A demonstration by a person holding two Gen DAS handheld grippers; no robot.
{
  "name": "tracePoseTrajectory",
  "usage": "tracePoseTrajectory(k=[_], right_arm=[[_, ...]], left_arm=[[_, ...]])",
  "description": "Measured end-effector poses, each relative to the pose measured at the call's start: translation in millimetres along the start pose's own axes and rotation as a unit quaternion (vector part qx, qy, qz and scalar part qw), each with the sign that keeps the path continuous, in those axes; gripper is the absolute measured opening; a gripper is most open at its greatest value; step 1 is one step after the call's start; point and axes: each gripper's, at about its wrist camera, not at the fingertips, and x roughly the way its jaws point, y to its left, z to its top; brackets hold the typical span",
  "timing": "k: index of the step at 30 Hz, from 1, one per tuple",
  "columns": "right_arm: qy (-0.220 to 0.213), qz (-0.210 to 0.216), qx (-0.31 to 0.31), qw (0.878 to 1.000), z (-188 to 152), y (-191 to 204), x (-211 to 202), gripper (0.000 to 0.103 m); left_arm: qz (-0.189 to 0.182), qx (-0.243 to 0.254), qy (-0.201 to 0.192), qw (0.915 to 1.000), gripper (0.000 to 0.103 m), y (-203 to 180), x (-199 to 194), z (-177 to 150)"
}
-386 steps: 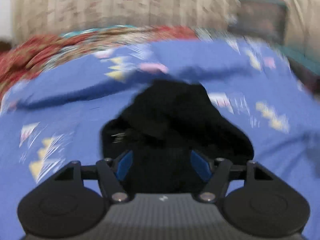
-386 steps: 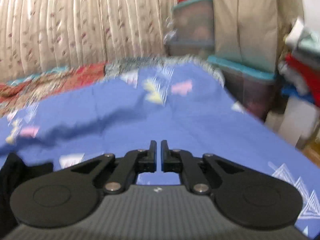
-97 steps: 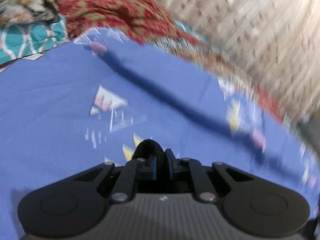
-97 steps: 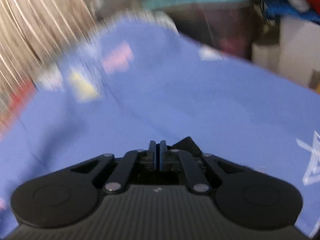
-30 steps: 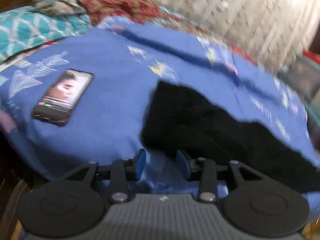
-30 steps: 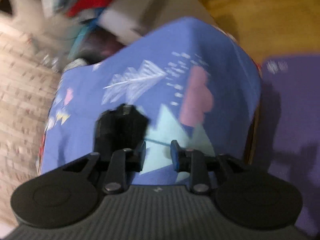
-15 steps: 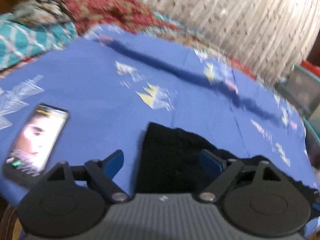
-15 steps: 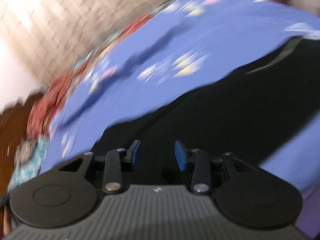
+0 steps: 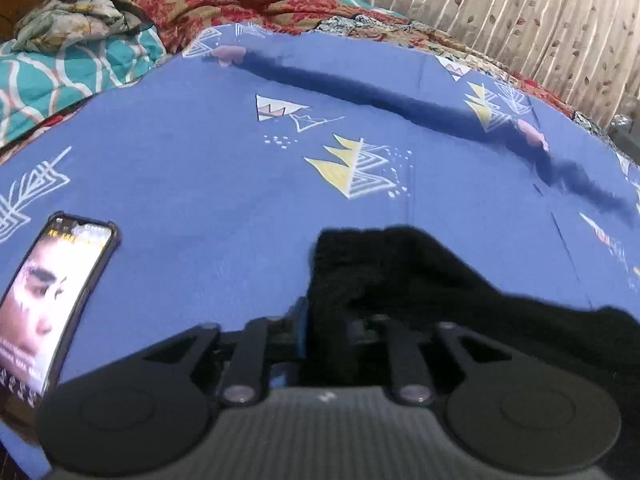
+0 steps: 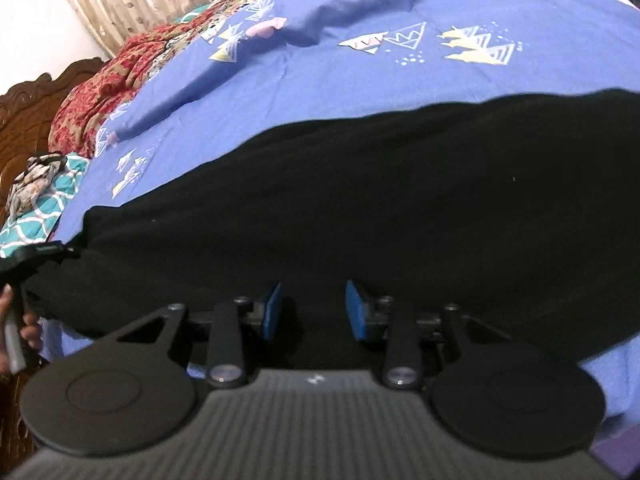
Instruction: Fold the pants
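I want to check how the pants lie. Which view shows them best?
The right wrist view: the black pants stretch across the blue sheet. The left wrist view shows only one end, bunched at the left gripper.

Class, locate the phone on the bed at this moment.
In the left wrist view, the phone lies screen-up at the lower left on the blue bedsheet, left of the black pants.

Black right claw (image 10: pixel 314 310) with blue pads (image 10: pixel 273 312), silver screws.
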Motion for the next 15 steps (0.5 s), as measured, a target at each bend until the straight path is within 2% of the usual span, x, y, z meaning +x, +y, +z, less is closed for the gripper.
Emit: tracePoseTrajectory(k=[1,2,3,5,6,8,10,12,15], right_arm=[[-0.009,0.005,-0.001,1.0,-1.7,1.2,-7.5,0.039],[-0.033,0.012,0.0,0.999,0.2,-3.1,-21.4,0.04],[-0.058,0.017,0.006,0.998,-0.6,-7.7,-33.5,0.041],[-0.099,0.014,0.041,0.994,1.8,-34.2,-60.7,0.043],[-0.121,0.009,0.063,0.991,2.0,-51.9,-74.6,0.043],[-0.167,-0.015,0.113,0.979,-2.2,-95.3,-104.7,0.044],[-0.21,-0.034,0.167,0.963,-14.2,-140.0,-129.7,0.047],[-0.25,-0.051,0.224,0.94,-30.1,-183.9,-152.9,0.048],[-0.299,-0.065,0.298,0.904,-55.5,-234.6,-175.9,0.052]], left_arm=[[-0.001,0.002,-0.008,1.0,0.032,-2.9,-9.0,-2.8],[-0.004,-0.002,-0.015,0.9999,0.044,-3.9,-19.9,-4.7],[0.0,-0.012,-0.026,0.9996,0.051,-2.9,-33.9,-6.2],[0.004,-0.044,-0.053,0.9976,0.077,5.6,-59.8,-9.0],[0.004,-0.058,-0.065,0.9962,0.08,9.3,-75.0,-12.6],[0.007,-0.068,-0.073,0.9949,0.078,10.9,-95.1,-16.1],[-0.004,-0.052,-0.071,0.9962,0.076,-1.2,-109.3,-15.8],[-0.019,-0.033,-0.07,0.9968,0.076,-23.3,-117.8,-11.2],[-0.063,-0.014,-0.059,0.9962,0.076,-67.7,-120.5,-7.2]])
